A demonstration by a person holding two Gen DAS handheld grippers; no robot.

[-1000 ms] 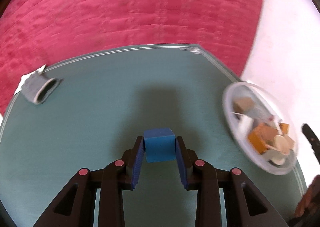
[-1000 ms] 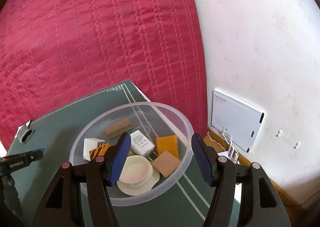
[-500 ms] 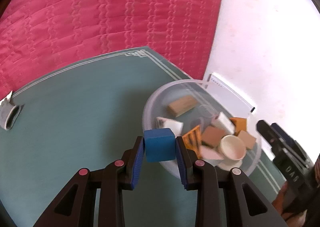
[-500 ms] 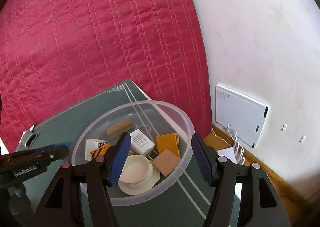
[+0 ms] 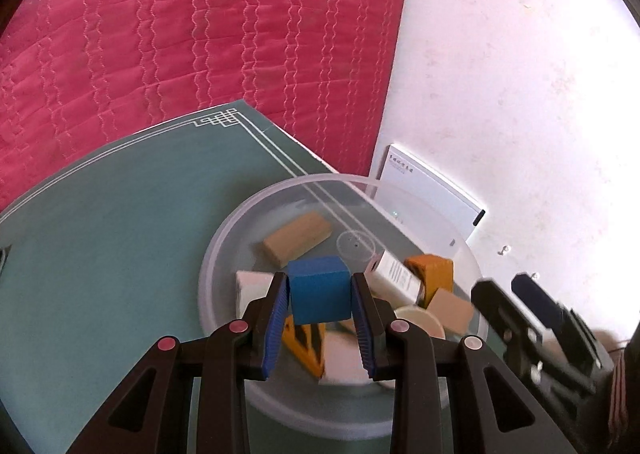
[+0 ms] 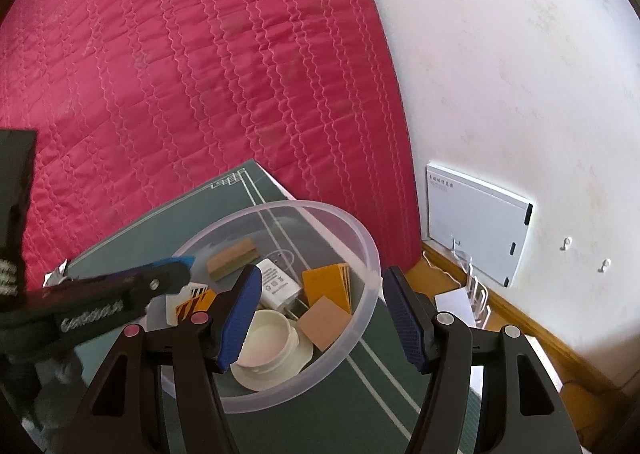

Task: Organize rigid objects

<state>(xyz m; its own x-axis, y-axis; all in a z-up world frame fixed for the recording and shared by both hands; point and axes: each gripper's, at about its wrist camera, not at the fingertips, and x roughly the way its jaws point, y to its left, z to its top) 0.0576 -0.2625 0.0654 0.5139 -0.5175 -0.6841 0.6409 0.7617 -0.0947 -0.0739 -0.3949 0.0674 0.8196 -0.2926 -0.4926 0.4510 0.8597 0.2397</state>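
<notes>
My left gripper (image 5: 320, 294) is shut on a blue cube (image 5: 320, 288) and holds it in the air over the clear plastic bowl (image 5: 224, 238). In the bowl lie a tan block (image 5: 298, 240), a white charger (image 5: 394, 278), an orange block (image 5: 430, 270), a white lid (image 5: 420, 320) and a yellow-black striped piece (image 5: 304, 338). My right gripper (image 6: 323, 278) stands open above the bowl's (image 6: 370, 254) right side. One finger is over the inside and the other is outside the rim. The left gripper (image 6: 176, 268) reaches in from the left.
The bowl rests near the far right corner of a green mat (image 5: 120, 234). A red quilt (image 5: 200, 33) lies beyond the mat. A white wall carries a white box (image 6: 476, 225). Cables and papers (image 6: 460, 294) lie by the wooden skirting.
My left gripper has swung to the right with the blue cube, from over the bare mat to above the bowl. The right gripper has stayed in place, still open.
</notes>
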